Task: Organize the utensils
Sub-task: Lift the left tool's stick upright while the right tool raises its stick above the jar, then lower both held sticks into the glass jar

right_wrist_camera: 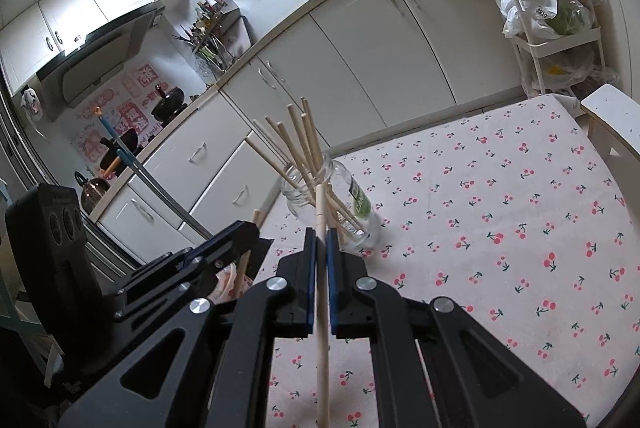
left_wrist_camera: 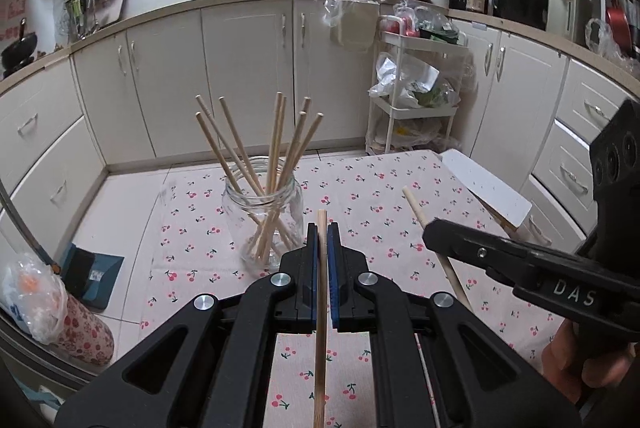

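A clear glass jar [left_wrist_camera: 264, 218] stands on the cherry-print tablecloth [left_wrist_camera: 372, 196] and holds several wooden chopsticks [left_wrist_camera: 276, 144]. My left gripper [left_wrist_camera: 321, 234] is shut on one wooden chopstick [left_wrist_camera: 320, 328], just right of and nearer than the jar. My right gripper [left_wrist_camera: 430, 230] reaches in from the right and is shut on another chopstick [left_wrist_camera: 416, 208]. In the right wrist view my right gripper [right_wrist_camera: 321, 240] clamps that chopstick [right_wrist_camera: 321, 308] in front of the jar [right_wrist_camera: 340, 204]; the left gripper [right_wrist_camera: 256, 228] holds its chopstick [right_wrist_camera: 244, 268] to the left.
A white chair [left_wrist_camera: 486, 188] stands at the table's far right edge. A white trolley [left_wrist_camera: 412, 96] with bags stands beyond it. Kitchen cabinets [left_wrist_camera: 244, 76] line the back. A floral bag [left_wrist_camera: 80, 328] sits on the floor at left.
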A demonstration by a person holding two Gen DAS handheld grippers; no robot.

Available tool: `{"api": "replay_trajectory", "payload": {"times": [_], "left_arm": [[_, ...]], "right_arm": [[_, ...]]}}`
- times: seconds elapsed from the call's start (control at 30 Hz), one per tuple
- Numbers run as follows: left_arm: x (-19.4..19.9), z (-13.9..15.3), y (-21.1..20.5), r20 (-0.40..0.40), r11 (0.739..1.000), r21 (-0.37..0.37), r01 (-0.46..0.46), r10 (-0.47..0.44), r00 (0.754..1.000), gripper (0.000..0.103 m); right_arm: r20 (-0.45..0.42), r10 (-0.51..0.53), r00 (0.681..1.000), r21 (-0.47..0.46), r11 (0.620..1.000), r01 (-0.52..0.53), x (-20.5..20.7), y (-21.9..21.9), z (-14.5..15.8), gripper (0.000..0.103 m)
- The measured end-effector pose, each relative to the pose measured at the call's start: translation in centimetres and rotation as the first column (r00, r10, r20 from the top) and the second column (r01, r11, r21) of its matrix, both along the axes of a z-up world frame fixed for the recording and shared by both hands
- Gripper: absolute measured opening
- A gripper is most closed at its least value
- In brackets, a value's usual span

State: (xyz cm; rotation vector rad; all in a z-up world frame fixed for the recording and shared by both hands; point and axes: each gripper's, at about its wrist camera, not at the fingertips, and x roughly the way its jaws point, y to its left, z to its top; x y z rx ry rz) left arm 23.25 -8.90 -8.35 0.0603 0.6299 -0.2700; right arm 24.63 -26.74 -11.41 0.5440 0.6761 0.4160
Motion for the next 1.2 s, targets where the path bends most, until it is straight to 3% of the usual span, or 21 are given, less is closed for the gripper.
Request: {"api": "replay_trajectory", "payload": {"times": [0.1, 0.23, 0.37, 0.7, 0.97, 1.2], "left_arm": [[0.3, 0.1, 0.5, 0.009, 1.0, -0.018, -0.012, 0.012, 1.0, 0.004], [0.9, 1.6, 2.2, 0.073, 0.992, -0.126, -0.012, 0.021, 0.997, 0.004], [2.2, 4.0, 4.7, 0.158, 0.962, -0.271, -0.011, 0.056, 0.986, 0.004], [8.2, 6.2, 8.2, 0.235, 0.879, -0.468, -0.093, 0.225, 0.946, 0.004], [11.4, 6.3, 8.5, 0.336, 0.839, -0.513, -0.18, 0.39, 0.857, 0.004], [13.3, 4.8, 8.9, 0.322, 0.832, -0.517, -0.199, 0.405, 0.856, 0.004]], "right_arm": [[0.0, -0.015, 1.0, 0.018, 1.0, 0.015, 0.2, -0.5, -0.2, 0.006], [0.055, -0.053, 0.997, 0.034, 0.998, 0.051, 0.4, -0.7, 1.3, 0.006], [0.147, -0.097, 0.984, 0.026, 0.995, 0.094, 0.5, -0.4, 3.3, 0.006], [0.316, -0.203, 0.927, 0.026, 0.978, 0.205, 2.6, 0.6, 6.6, 0.006], [0.394, -0.21, 0.895, 0.007, 0.974, 0.225, 4.1, 1.8, 8.1, 0.006], [0.388, -0.205, 0.898, 0.01, 0.976, 0.218, 5.4, 1.9, 7.0, 0.006]]}}
